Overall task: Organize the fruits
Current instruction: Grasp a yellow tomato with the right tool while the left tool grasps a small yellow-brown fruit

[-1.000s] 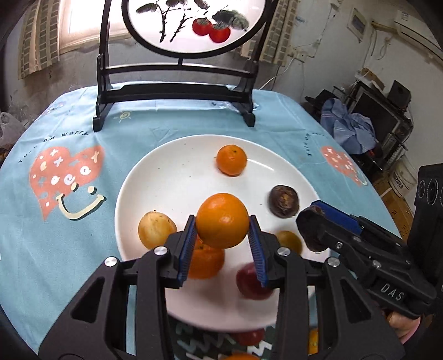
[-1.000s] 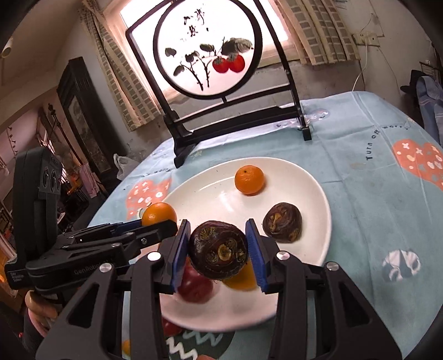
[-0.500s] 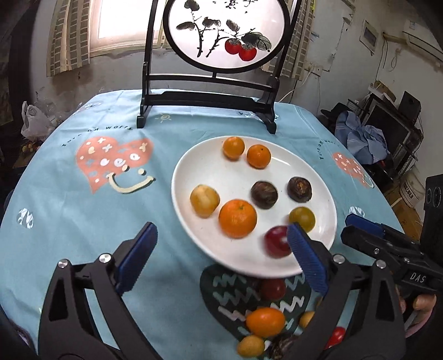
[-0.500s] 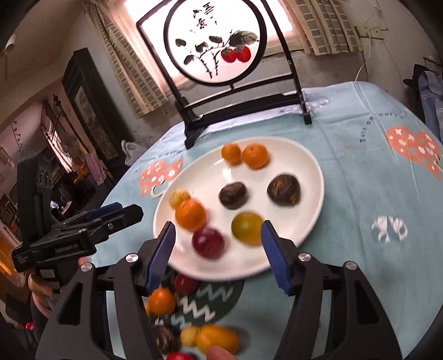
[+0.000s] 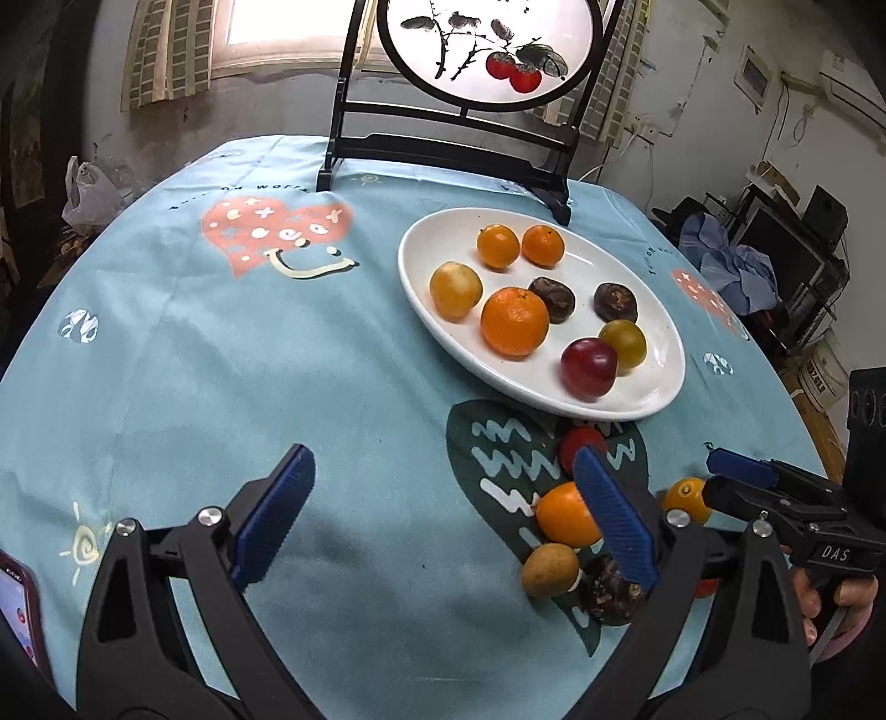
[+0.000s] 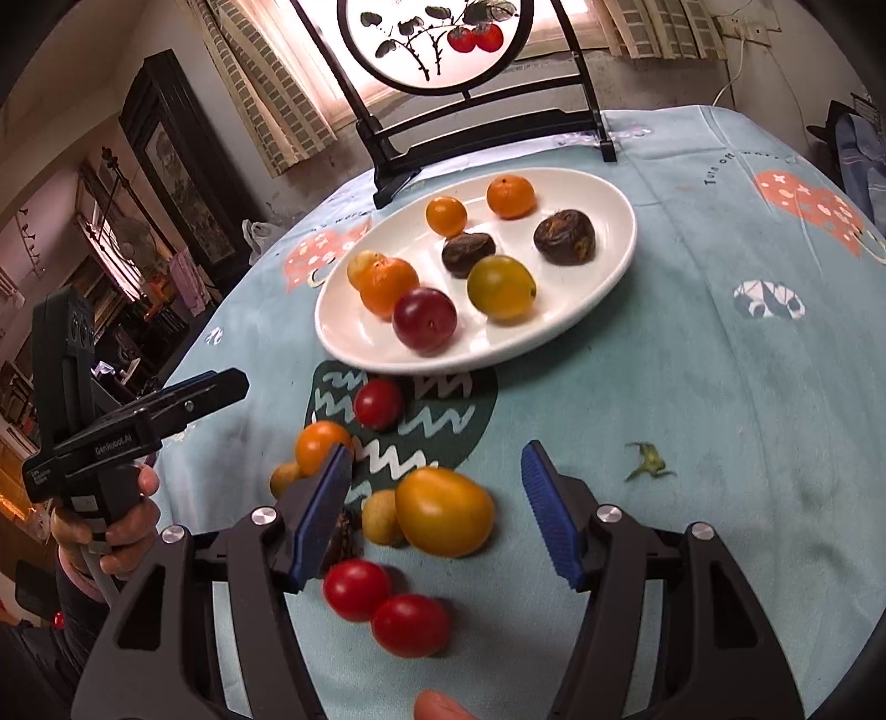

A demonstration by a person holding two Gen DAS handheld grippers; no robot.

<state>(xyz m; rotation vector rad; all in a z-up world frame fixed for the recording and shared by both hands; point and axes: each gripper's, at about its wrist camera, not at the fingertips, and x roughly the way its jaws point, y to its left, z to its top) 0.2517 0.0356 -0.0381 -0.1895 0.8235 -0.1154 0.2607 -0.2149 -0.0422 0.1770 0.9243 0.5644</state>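
Note:
A white oval plate (image 5: 648, 387) (image 6: 609, 260) holds several fruits: a large orange (image 5: 514, 321), small oranges, two dark brown fruits, a yellow plum and a red plum (image 6: 425, 320). Loose fruits lie on the cloth near me: an orange tomato (image 6: 444, 511), two red tomatoes (image 6: 411, 625), a small orange (image 6: 321, 446) and small tan fruits. My left gripper (image 5: 443, 515) is open and empty above the cloth, left of the loose pile. My right gripper (image 6: 437, 515) is open, its fingers either side of the orange tomato, not touching it.
A black stand with a round painted screen (image 5: 487, 50) stands at the table's far edge behind the plate. A green stem scrap (image 6: 648, 462) lies on the cloth to the right. A phone (image 5: 19, 615) shows at the lower left. The round table drops off all around.
Both grippers opened, leaving the orange and the dark fruit on the plate, and drew back toward the near edge. They now hang over the loose fruits.

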